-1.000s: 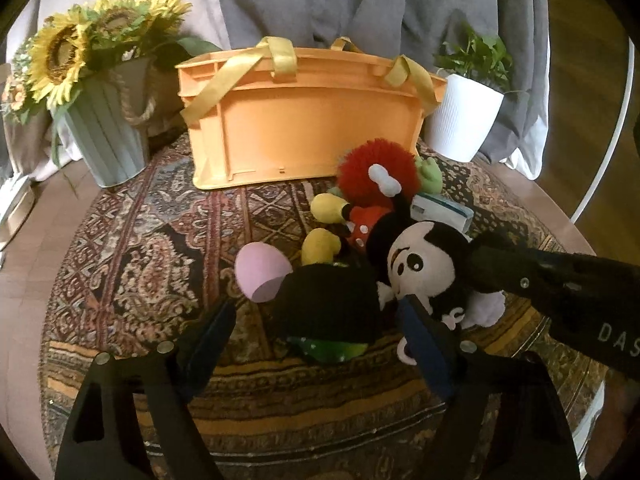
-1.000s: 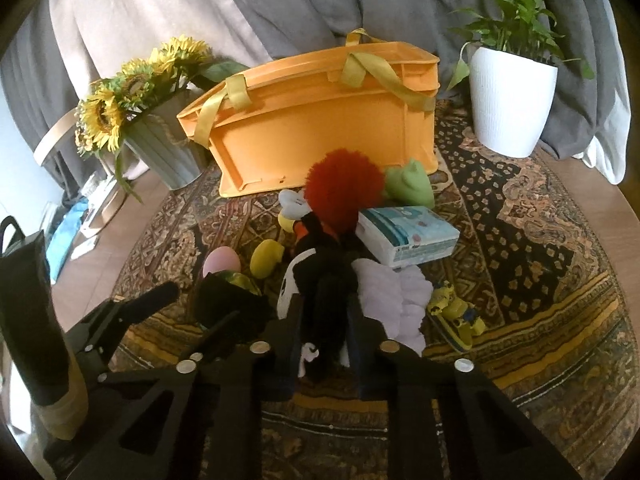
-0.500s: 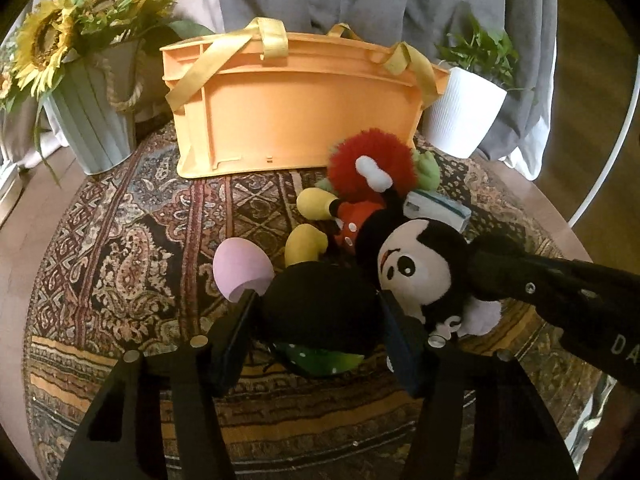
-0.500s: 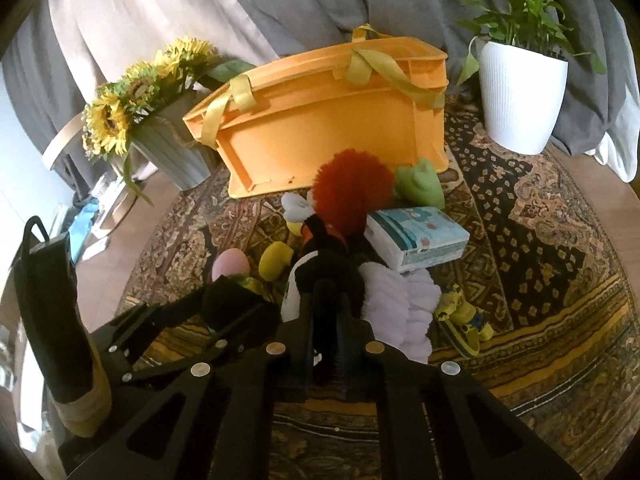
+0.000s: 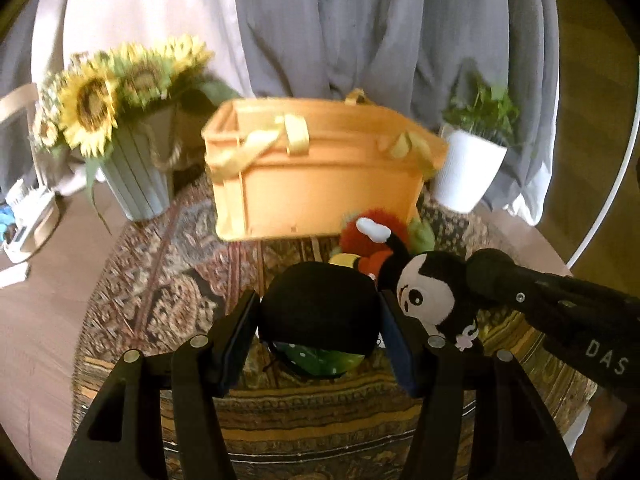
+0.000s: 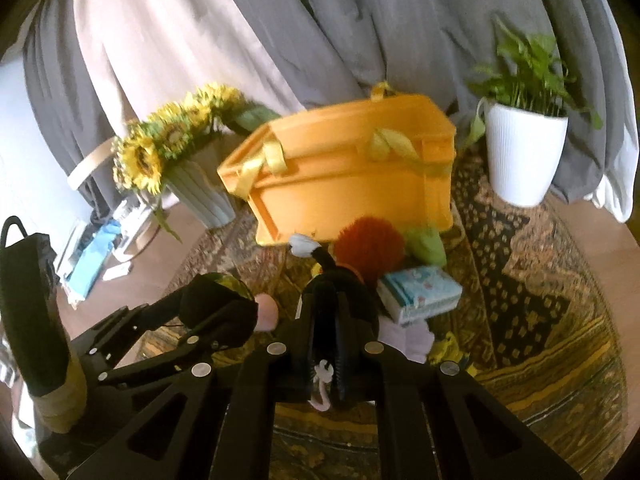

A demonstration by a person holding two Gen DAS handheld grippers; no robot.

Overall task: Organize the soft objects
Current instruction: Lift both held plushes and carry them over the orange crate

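My left gripper (image 5: pixel 318 312) is shut on a black plush toy (image 5: pixel 320 308) with a green dotted part and holds it above the rug. My right gripper (image 6: pixel 326 312) is shut on the ear of a Mickey Mouse plush (image 5: pixel 430 292), also lifted; it hangs between the fingers in the right wrist view (image 6: pixel 340 284). The left gripper with its black plush (image 6: pixel 218 308) shows at left there. The orange crate (image 5: pixel 320 172) with yellow straps stands behind, open top; it also shows in the right wrist view (image 6: pixel 352 176).
A red fuzzy toy (image 6: pixel 368 246), a green plush (image 6: pixel 426 242), a tissue pack (image 6: pixel 420 294), a white plush (image 6: pixel 408 338) and a small yellow toy (image 6: pixel 450 346) lie on the patterned rug (image 6: pixel 540 280). A sunflower vase (image 5: pixel 132 148) stands left of the crate, a white plant pot (image 6: pixel 524 152) right.
Both grippers have risen with their toys off the rug. The left gripper closed on the black plush; the right stayed shut on the Mickey plush. The crate looks farther and lower.
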